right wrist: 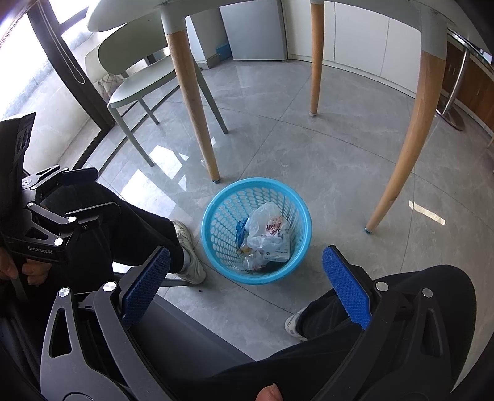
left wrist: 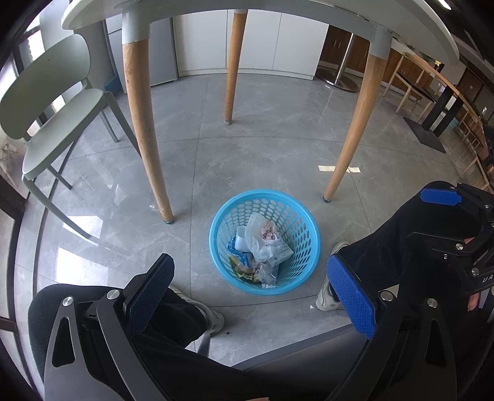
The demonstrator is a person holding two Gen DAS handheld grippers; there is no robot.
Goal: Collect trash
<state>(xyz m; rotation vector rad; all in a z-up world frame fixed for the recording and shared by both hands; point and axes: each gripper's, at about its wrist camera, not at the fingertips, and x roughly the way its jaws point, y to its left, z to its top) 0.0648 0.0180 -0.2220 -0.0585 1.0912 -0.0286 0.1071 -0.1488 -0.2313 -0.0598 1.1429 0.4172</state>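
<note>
A blue perforated basket (left wrist: 216,216) (right wrist: 206,216) stands on the grey tiled floor between a seated person's feet. Inside lie a crumpled clear plastic bag (left wrist: 257,237) (right wrist: 262,225), a small white carton (right wrist: 279,254) and snack wrappers (left wrist: 244,271). My left gripper (left wrist: 251,293) hangs open and empty above the basket's near side. My right gripper (right wrist: 247,285) is also open and empty, just short of the basket. Each wrist view catches the other gripper at its edge, as a blue pad (left wrist: 441,196) (right wrist: 80,175).
Three wooden table legs (left wrist: 145,132) (right wrist: 197,108) stand around and behind the basket, under a pale tabletop (left wrist: 247,12). A pale green chair (left wrist: 52,108) is at the left. The person's black-trousered knees and white shoes (left wrist: 328,293) (right wrist: 190,253) flank the basket.
</note>
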